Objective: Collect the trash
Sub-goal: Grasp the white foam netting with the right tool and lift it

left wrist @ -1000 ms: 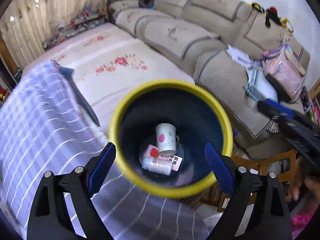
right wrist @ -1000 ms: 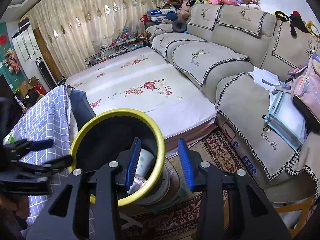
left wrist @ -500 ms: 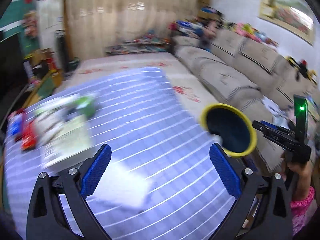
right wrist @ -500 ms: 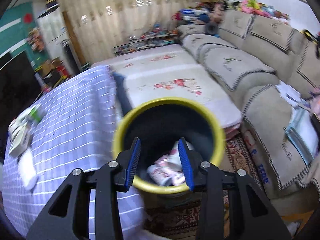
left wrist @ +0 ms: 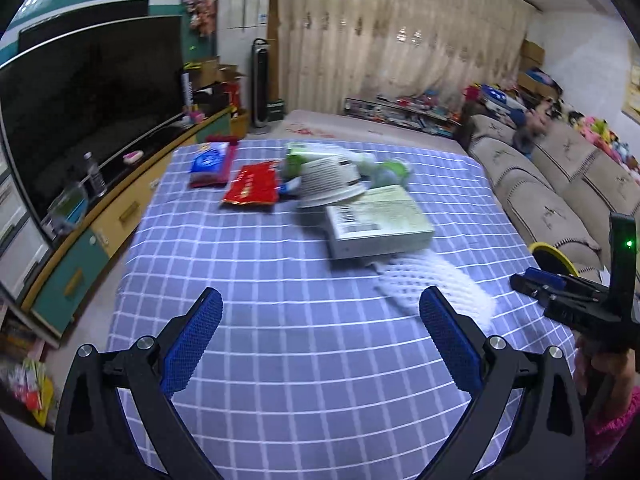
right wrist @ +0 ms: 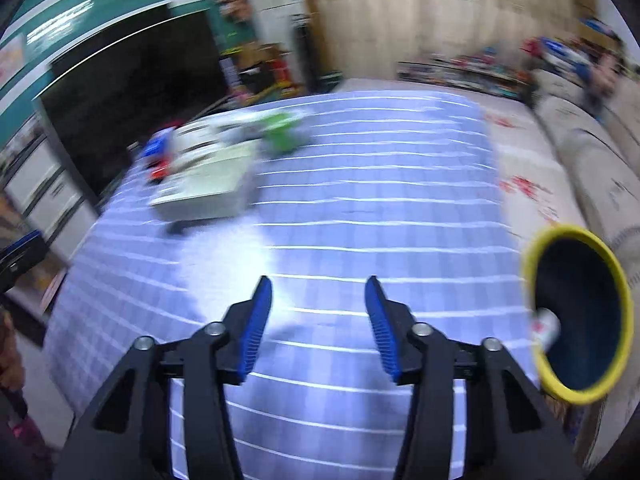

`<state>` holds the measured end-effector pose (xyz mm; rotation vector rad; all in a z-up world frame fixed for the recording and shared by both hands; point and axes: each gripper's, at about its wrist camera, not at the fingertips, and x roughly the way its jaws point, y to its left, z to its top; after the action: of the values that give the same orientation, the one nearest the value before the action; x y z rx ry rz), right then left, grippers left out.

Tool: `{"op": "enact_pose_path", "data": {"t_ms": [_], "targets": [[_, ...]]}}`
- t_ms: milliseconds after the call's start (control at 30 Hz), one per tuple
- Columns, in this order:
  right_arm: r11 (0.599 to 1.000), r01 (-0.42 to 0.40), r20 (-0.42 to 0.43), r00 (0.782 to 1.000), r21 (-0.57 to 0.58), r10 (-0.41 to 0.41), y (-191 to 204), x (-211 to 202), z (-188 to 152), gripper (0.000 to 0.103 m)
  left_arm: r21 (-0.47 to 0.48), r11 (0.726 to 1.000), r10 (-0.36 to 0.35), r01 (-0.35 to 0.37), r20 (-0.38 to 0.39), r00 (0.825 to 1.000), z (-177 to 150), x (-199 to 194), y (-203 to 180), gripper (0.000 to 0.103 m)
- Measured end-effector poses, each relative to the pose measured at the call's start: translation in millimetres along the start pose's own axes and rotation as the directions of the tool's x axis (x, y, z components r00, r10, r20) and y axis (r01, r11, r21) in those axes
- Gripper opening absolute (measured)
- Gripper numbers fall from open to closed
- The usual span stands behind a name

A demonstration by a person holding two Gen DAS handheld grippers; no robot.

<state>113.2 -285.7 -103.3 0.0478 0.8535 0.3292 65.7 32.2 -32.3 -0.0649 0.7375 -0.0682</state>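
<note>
Left gripper [left wrist: 320,322], black-armed with blue ribbed pads, jaws spread wide and empty above the table covered in a blue-and-white checked cloth [left wrist: 280,264]. Right gripper [right wrist: 318,320], of the same build, jaws partly apart and opening, nothing between them; it also appears at the right edge of the left wrist view, carried by a hand [left wrist: 600,364]. Trash lies clustered toward the far side of the cloth: a pale green-and-white rectangular carton [left wrist: 378,222], a white foam net sleeve [left wrist: 436,284] just beside its near corner, a white ribbed paper cup lying on its side [left wrist: 330,184], a flat red foil packet [left wrist: 252,184] and a blue-and-white wrapper [left wrist: 208,162]. Dark round bin with yellow rim [right wrist: 578,320] stands off the table's right edge, a small white item visible inside. The right wrist view is motion-blurred.
</note>
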Motion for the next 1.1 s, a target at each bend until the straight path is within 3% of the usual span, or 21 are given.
{"op": "enact_pose_path", "data": {"t_ms": [133, 267, 467, 533, 667, 800, 1100], "targets": [[0.994, -0.055, -0.027, 0.998, -0.097, 0.053, 38, 16, 9, 0.059, -0.014, 1.0, -0.003, 0.003, 0.002, 1.0, -4, 0, 6, 0.097], [0.985, -0.047, -0.064, 0.997, -0.169, 0.036, 51, 32, 13, 0.068, -0.005, 1.0, -0.019, 0.019, 0.0, 1.0, -6, 1, 4, 0.097], [0.975, -0.034, -0.13, 0.992, -0.218, 0.005, 59, 62, 11, 0.069, -0.001, 0.999, -0.033, 0.033, -0.007, 0.999, -6, 2, -2, 0.097], [0.975, -0.029, -0.131, 0.991, -0.219, 0.0, 58, 63, 9, 0.063, 0.001, 0.999, -0.032, 0.032, -0.009, 0.999, -7, 2, -3, 0.097], [0.976, -0.01, -0.125, 0.992, -0.216, -0.017, 53, 61, 6, 0.022, -0.001, 0.999, -0.037, 0.037, -0.014, 0.999, -7, 3, -5, 0.097], [0.982, -0.045, -0.14, 0.99, -0.184, 0.019, 43, 52, 2, 0.016, 0.003, 0.999, -0.04, 0.04, -0.018, 0.999, -7, 5, -8, 0.097], [0.988, -0.072, -0.131, 0.99, -0.138, 0.054, 33, 19, -19, 0.014, 0.017, 0.999, -0.047, 0.048, -0.015, 0.999, -7, 4, -16, 0.097]]}}
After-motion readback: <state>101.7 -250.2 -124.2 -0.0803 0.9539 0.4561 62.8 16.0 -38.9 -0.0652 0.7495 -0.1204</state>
